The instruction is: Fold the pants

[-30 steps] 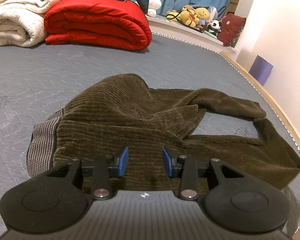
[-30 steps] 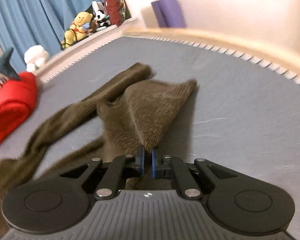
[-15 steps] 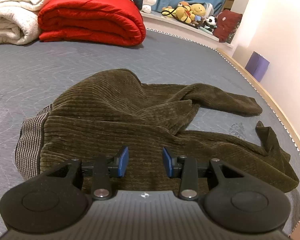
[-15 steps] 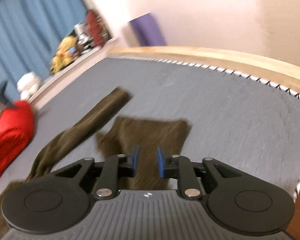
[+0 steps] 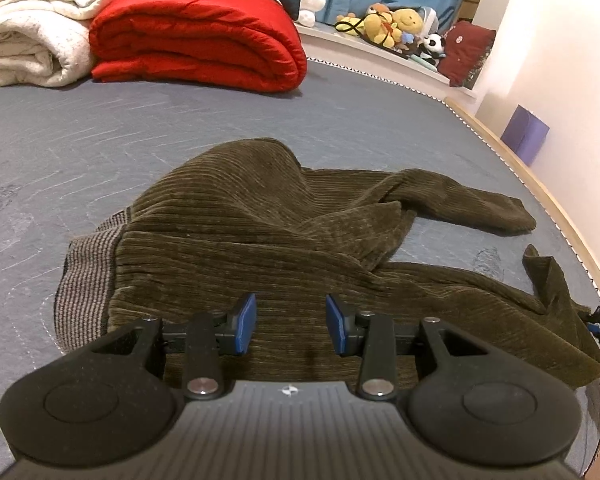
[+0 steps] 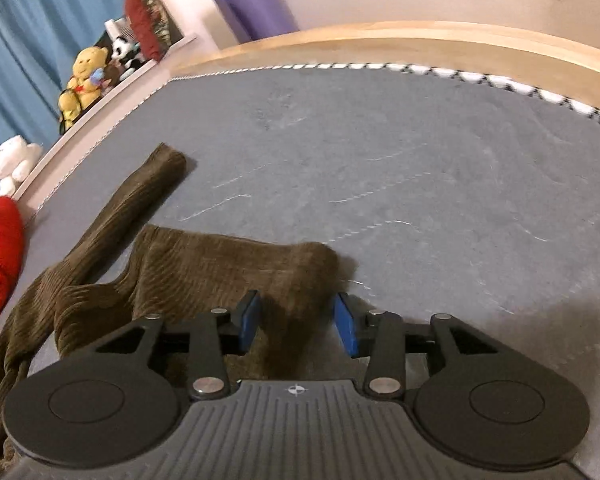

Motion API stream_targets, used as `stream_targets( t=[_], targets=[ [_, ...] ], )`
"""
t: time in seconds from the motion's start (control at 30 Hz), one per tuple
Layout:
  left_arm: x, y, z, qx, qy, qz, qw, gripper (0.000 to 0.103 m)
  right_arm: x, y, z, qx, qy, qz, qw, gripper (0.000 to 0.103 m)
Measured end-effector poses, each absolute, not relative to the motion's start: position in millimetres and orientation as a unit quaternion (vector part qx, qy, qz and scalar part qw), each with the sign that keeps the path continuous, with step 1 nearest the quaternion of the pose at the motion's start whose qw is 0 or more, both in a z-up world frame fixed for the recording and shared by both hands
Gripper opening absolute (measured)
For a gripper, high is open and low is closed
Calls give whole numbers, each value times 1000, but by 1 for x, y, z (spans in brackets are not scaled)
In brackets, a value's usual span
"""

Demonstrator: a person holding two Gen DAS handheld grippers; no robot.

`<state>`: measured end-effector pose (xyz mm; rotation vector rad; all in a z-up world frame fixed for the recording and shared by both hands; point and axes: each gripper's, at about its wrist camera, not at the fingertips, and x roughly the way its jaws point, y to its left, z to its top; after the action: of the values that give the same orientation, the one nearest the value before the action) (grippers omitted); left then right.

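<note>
Grey mattress (image 6: 420,168), wooden edge (image 6: 420,40) beyond, pants (image 6: 220,264) cuff between opening right claw (image 6: 297,320)

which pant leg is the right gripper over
The near leg, its cuff lying bunched between the open right gripper pads. The far leg stretches away to the left, towards the shelf, well clear of the gripper.

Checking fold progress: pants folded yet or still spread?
Spread, not folded: the pants lie rumpled on the mattress, two legs splayed apart.
</note>
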<state>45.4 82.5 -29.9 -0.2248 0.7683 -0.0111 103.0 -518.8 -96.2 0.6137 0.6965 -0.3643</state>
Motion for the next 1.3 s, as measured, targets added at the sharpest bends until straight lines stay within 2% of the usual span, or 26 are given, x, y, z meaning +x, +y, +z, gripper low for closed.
stream_targets(
  t=[0.03,0.1,0.23,0.37,0.5,0.6,0.63,0.73,0.77,0.8,0.93,1.03,1.17,1.3],
  targets=[
    [45,83,-29,-109,373,-5,921,43,105,-518,-96,291,334,-170,880,13],
    [44,84,-28,-110,372,-4,922,43,106,-514,-92,274,331,-176,885,8],
    [44,85,-26,-116,369,-3,922,43,82,-514,-58,248,265,-235,902,7],
    [42,84,-25,-116,366,-10,923,43,37,-533,-27,228,196,-387,872,6],
    [42,89,-24,-120,366,-8,923,43,5,-570,-51,286,236,-451,812,7],
    [40,99,-19,-139,364,-9,921,44,3,-585,-76,312,278,-439,796,8],
    [39,106,-15,-146,361,-6,921,45,3,-586,-80,308,286,-440,793,13],
    [38,130,-5,-158,352,8,922,47,5,-583,-72,311,269,-453,791,17],
    [38,139,-2,-162,352,13,922,47,5,-578,-66,304,260,-456,795,23],
    [38,148,0,-166,352,18,921,47,5,-570,-61,292,250,-456,802,26],
    [37,182,6,-171,359,25,917,43,17,-532,-28,237,204,-414,855,27],
    [37,203,3,-170,371,25,913,27,31,-495,1,214,181,-354,892,27],
    [37,220,-11,-183,396,24,899,27,42,-444,37,219,183,-246,926,28],
    [37,228,-38,-186,425,14,886,29,41,-372,47,200,220,-104,949,37]
  ],
)
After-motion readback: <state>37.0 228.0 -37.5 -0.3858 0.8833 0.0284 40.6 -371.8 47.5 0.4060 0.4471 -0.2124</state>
